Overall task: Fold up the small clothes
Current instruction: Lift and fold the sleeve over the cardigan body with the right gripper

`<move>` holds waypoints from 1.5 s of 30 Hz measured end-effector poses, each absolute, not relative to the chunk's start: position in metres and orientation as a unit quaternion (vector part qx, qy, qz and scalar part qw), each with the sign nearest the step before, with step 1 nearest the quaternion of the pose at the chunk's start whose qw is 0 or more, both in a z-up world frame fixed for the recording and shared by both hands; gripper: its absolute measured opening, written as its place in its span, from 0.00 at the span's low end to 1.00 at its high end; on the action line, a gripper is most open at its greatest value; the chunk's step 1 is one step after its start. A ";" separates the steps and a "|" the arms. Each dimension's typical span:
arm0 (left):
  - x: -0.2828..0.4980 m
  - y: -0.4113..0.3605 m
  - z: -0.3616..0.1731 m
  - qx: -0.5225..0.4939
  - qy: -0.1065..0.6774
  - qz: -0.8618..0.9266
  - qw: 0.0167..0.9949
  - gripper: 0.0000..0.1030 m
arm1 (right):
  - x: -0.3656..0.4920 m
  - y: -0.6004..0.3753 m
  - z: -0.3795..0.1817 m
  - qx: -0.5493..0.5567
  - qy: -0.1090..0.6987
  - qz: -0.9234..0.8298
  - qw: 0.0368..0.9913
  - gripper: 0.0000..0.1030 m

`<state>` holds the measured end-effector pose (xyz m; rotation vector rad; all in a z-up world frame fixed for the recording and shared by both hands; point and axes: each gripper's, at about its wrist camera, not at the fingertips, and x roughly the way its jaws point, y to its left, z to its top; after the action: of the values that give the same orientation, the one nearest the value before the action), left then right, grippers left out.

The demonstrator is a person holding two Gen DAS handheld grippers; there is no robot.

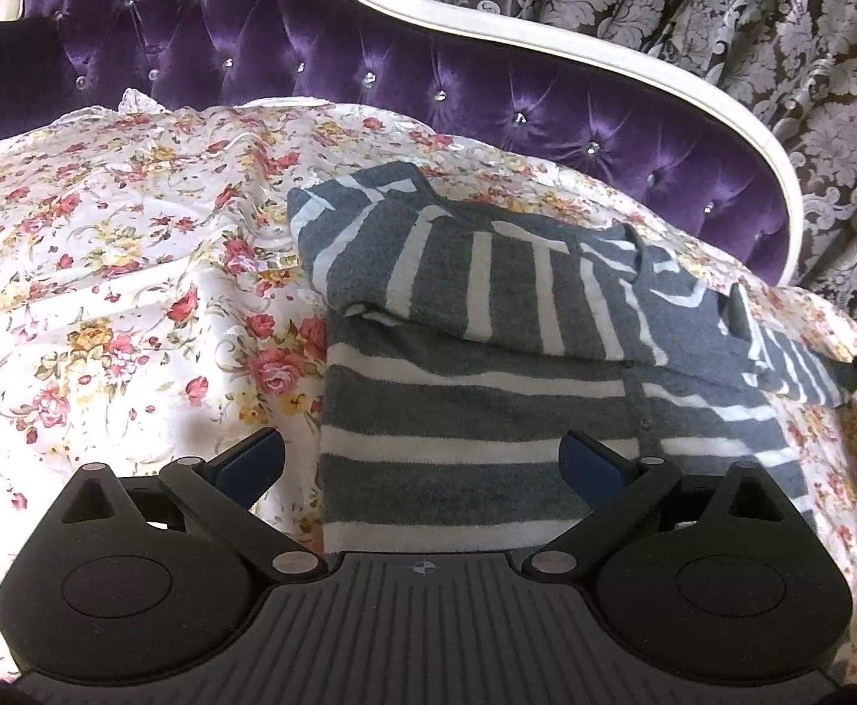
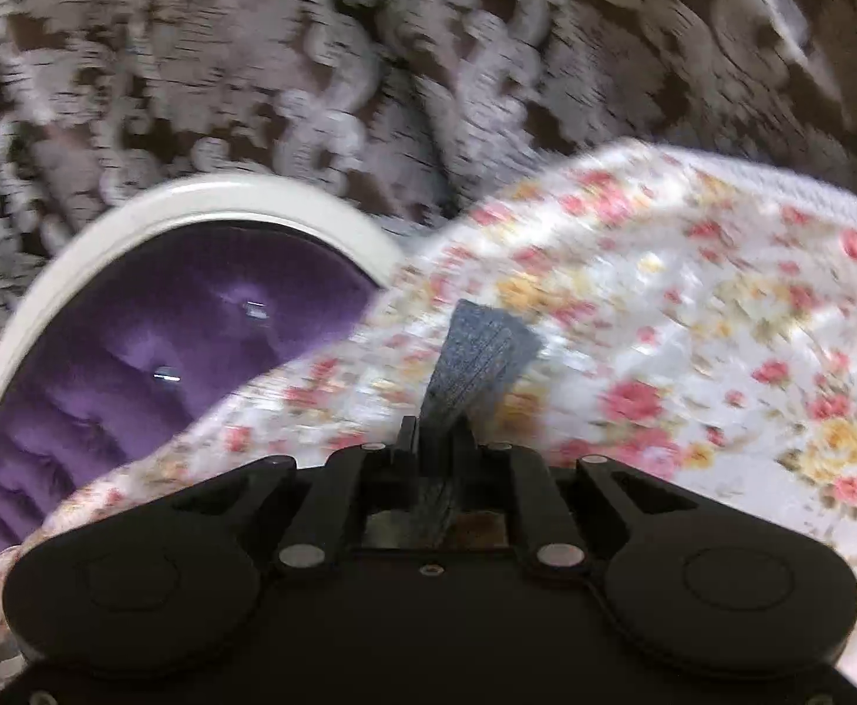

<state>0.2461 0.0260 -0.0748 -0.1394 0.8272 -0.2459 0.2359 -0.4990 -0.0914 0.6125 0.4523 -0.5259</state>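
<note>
- The striped sweater (image 1: 487, 352) lies on the floral sheet (image 1: 105, 294), partly folded, directly ahead of the left claw (image 1: 422, 458), whose 2 fingers are spread.
- The right claw (image 2: 434, 440) pinches a grey cuff (image 2: 481, 358); that view is blurred.

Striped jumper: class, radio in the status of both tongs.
Left tongs open, over the striped jumper. Right tongs shut on grey cloth, view blurred. Floral sheet underneath; nothing blocking.
</note>
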 end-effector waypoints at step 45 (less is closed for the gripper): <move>0.270 0.051 -0.071 -0.182 0.411 -0.154 0.880 0.98 | 0.275 -0.237 -0.031 0.145 0.262 0.162 0.940 0.62</move>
<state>0.2698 0.0510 -0.0712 -0.3795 0.8573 -0.3200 0.2748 -0.2374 -0.0310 0.2950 0.5346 0.3313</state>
